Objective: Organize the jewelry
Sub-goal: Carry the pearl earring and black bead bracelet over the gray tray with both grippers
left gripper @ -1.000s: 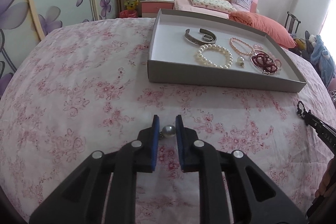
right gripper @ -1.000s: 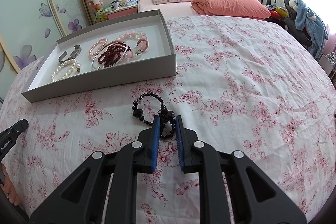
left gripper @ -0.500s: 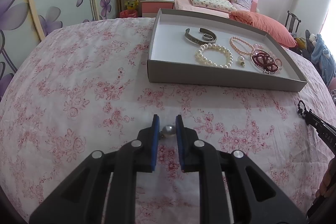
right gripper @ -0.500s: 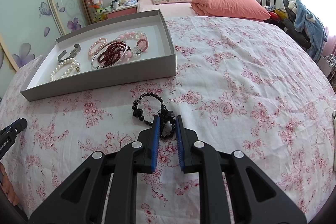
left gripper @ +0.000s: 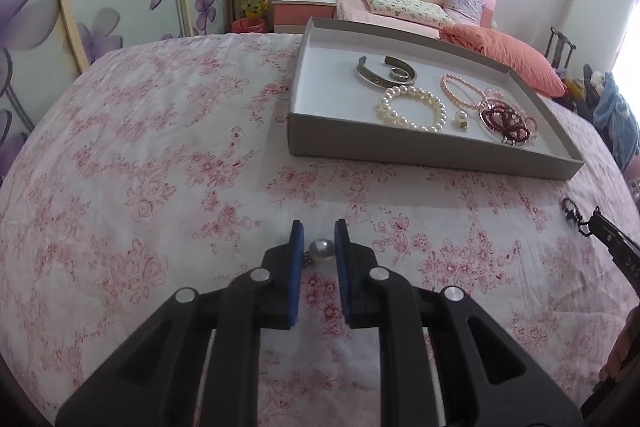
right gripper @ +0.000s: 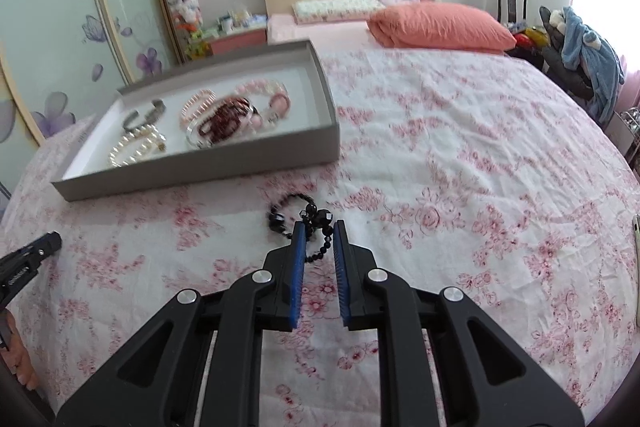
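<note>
Jewelry lies in two places here: most of it inside a shallow grey tray [left gripper: 420, 149] on the floral bedspread [left gripper: 140, 147], the rest in the two tools nearer the foot of the bed. The left tool [left gripper: 319, 241] points down at the spread with its blue pads nearly together, pinching a silvery pearl earring [left gripper: 322, 250] between them. To the right, the right tool [right gripper: 319, 241] is likewise almost closed, its pads gripping a black bead bracelet [right gripper: 308, 227]; one loop of the beads pokes out past the tips on the left and another strand hangs between the pads. That view is blurred.

In the tray, a silver cuff [left gripper: 376, 75] sits at the far left with a ring [left gripper: 398, 75] against it. A white pearl bracelet [left gripper: 412, 109] lies nearer, a single pearl earring [left gripper: 461, 117] just to its right. Further right are a pink bead bracelet [left gripper: 460, 89] and a dark red bead bracelet [left gripper: 506, 121], the red one overlapping a clear bangle. Beyond the tray, an orange pillow [right gripper: 440, 27] rests near the headboard.
</note>
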The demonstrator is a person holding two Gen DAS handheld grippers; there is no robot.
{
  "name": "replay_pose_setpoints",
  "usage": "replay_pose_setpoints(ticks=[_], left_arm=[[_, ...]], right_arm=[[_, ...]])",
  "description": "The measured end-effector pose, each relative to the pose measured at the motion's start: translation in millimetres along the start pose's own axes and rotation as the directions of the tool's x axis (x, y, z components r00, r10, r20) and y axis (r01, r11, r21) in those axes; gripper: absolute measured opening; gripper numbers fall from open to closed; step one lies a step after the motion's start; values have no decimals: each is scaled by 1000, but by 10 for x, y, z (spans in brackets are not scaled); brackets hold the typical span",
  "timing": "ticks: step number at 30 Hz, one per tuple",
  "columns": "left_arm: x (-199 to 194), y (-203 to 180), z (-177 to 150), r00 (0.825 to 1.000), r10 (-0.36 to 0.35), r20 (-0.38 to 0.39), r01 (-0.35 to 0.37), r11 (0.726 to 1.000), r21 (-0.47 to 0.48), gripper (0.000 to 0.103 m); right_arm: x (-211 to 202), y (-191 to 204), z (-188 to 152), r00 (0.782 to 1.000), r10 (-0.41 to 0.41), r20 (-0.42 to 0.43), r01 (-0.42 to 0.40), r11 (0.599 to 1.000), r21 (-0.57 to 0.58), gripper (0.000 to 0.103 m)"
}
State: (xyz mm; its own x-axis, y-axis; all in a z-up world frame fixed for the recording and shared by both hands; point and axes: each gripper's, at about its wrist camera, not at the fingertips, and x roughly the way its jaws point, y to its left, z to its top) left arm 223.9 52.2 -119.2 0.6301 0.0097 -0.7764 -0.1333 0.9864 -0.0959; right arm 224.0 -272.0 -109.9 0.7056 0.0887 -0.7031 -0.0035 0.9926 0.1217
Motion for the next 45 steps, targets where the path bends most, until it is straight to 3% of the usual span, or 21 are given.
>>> replay_pose_setpoints(ticks=[2,8,15,16,17,19,25,27,29,31,38,45], left_arm=[[-68,32,-7,1000,-4,18,4,1000,-20,16],[-302,10,47,995,-34,98,36,999,-13,16],[-381,-6,83,993,-41,113,43,999,-15,16],[-379,-3,82,993,-39,112,41,999,-17,16],[-384,0,81,993,-38,111,40,999,-20,16],[-380,6,87,993,-36,110,39,999,-24,16],[-370,27,78,994,-30,104,33,999,-29,16],[-363,30,75,994,-28,101,31,999,-30,16],[-353,36,79,995,-27,100,30,999,-33,16],[-347,41,78,995,-29,99,33,999,-36,16],[-350,11,83,994,-37,105,41,999,-31,16],[-367,4,98,993,-37,114,41,999,-33,16]], right_arm=[[-84,27,20,999,26,27,-26,1000,-6,5],[-210,75,113,995,68,70,-67,998,-17,3],[4,-113,102,999,45,-19,-44,997,62,5],[42,-134,102,999,36,-38,-34,997,70,13],[75,-159,105,998,29,-50,-25,996,80,29],[139,-209,119,998,23,-66,-16,994,107,47],[320,-232,146,993,7,-114,4,995,102,48],[325,-179,137,993,-4,-116,12,998,66,46],[311,-118,106,993,-30,-117,32,999,22,24],[279,-126,66,993,-34,-110,36,999,12,17],[146,-227,90,999,1,-54,3,997,83,15],[-57,-87,251,998,52,33,-54,997,64,15]])
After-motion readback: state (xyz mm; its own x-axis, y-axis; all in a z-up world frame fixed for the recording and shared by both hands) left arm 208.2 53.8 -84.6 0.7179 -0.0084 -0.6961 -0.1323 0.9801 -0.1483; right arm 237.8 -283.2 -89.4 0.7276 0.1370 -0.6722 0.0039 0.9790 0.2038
